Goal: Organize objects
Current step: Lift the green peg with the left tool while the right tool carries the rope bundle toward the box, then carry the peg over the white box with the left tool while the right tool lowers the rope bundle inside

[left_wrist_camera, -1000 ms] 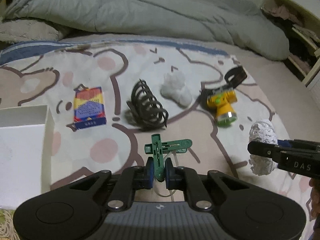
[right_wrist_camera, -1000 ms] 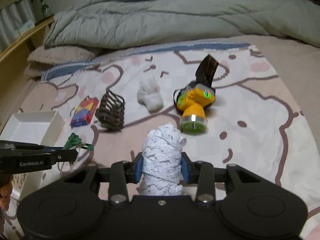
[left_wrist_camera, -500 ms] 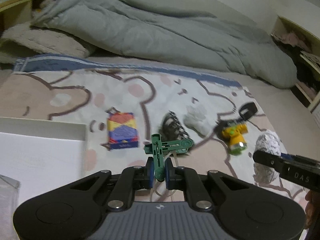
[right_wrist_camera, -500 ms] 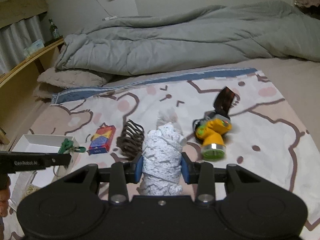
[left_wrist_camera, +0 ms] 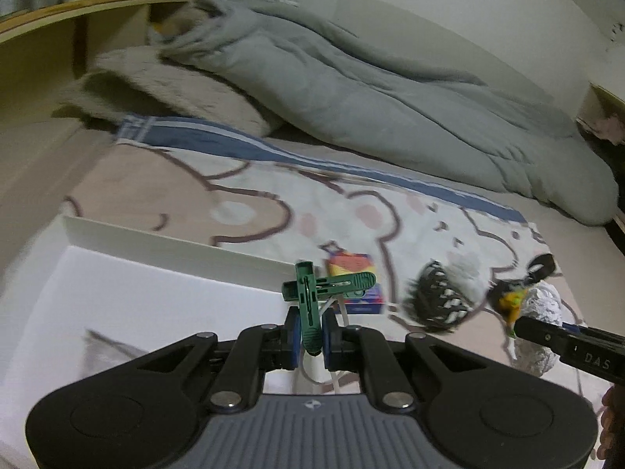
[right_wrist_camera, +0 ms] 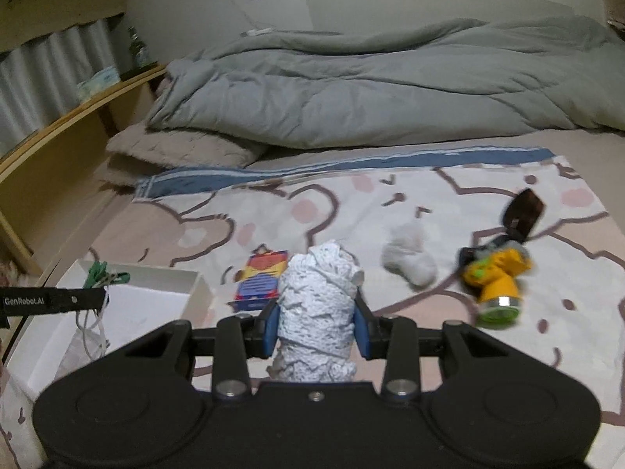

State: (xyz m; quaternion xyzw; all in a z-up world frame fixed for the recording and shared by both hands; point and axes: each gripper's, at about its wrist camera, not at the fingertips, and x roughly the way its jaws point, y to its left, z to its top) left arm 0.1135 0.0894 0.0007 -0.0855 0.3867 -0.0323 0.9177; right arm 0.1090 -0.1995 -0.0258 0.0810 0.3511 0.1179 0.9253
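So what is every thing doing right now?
Left gripper: shut on green plastic clothespins, over the white box.
Right gripper: shut on white lace roll.
Yellow headlamp: lying on the bear-print sheet.
Dark claw hair clip: lying, untouched.

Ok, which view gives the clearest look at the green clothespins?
The left wrist view: the green clothespins sit centred and close, clamped in the left gripper over the white box. The right wrist view shows them only small and partly hidden at its left edge.
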